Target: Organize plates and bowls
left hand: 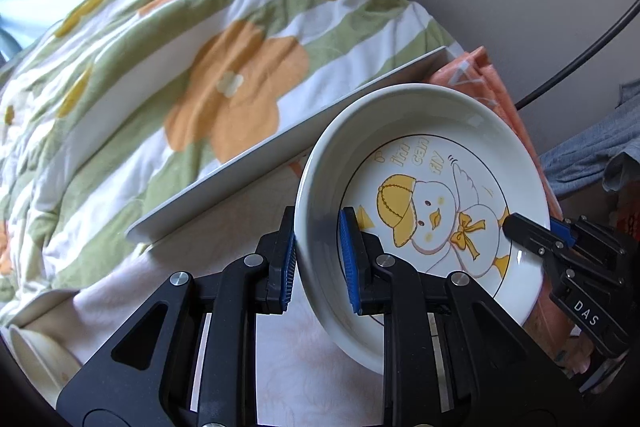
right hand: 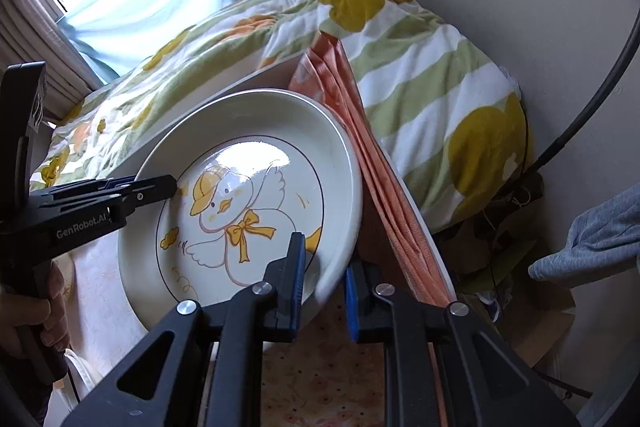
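Black fingers with blue pads belong to the left gripper [left hand: 318, 259], nearest the lens in the left wrist view; we see them straddling the near rim of the duck plate [left hand: 432, 211], one finger outside the wall and one inside. The pads stand a little apart from the rim, so we cannot tell whether they clamp it. From the right wrist view we see the right gripper [right hand: 324, 287] straddling the opposite rim of the duck plate [right hand: 248, 211], one finger over the printed face and one behind the wall; a narrow gap seems to remain on the outer side, so its grip is likewise uncertain. Each gripper also appears in the other's view: the right gripper [left hand: 532, 231] at the plate's far edge, the left gripper [right hand: 160, 187] at its left edge, carried by a hand [right hand: 36, 323]. We find the plate tilted, above a pale patterned tablecloth [left hand: 304, 367] and just in front of a white board [left hand: 280, 147]. An orange cloth [right hand: 360, 155] lies beside the plate, and a flowered quilt [left hand: 180, 67] covers the bed behind. A cream dish [left hand: 36, 359] shows at the lower left edge.
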### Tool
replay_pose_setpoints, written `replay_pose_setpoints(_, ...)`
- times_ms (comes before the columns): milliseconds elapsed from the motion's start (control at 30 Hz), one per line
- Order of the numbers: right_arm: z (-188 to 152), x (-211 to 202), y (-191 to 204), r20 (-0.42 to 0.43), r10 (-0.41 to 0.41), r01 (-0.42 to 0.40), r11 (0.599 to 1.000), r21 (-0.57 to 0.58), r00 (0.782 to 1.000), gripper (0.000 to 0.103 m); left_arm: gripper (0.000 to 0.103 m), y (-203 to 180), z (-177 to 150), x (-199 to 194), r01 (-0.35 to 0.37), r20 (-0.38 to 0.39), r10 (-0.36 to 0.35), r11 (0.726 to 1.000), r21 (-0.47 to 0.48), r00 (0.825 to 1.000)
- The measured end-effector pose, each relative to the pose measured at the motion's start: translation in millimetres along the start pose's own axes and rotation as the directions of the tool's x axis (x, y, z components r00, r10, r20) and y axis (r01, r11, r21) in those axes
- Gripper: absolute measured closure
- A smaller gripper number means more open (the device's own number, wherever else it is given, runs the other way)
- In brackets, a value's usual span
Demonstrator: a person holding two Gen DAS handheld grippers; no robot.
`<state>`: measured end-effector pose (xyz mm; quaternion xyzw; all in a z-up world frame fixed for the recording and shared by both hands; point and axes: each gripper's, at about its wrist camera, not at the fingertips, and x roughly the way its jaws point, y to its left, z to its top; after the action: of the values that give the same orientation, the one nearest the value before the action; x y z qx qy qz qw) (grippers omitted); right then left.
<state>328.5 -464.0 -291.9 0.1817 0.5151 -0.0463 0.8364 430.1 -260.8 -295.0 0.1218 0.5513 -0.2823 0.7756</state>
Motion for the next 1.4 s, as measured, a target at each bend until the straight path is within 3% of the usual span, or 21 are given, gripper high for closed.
replay_pose_setpoints(367,-14,-63,33,0.081,0.035,-0.028,0.996,-0.080,0.996,0.087,0.085,-1,-37,-87,-0.022,0.114,0.028,0.999,-0.050,0.993)
replay_pose_setpoints(700,-60,-127,85,0.124,0.077,-0.053,0.982,-0.183,0.989,0.087,0.085,11,-122,-175,-0.041,0.201,0.071,0.988,-0.149,0.977)
replay_pose_setpoints(933,-102,-145,119,0.081,0.114,-0.091,0.963,-0.252,0.990,0.087,0.085,25,-196,-212,-0.062,0.194,0.107,0.972,-0.227,0.975)
replay_pose_setpoints(1100,-126,-139,141,0.018,0.165,-0.151,0.940,-0.307,0.986,0.087,0.085,41,-248,-225,-0.090,0.167,0.152,0.939,-0.331,0.974)
replay_pose_setpoints(1400,-163,-87,183,-0.138,0.224,-0.262,0.851,-0.455,0.965,0.087,0.085,78,-334,-201,-0.166,0.047,0.222,0.839,-0.519,0.974)
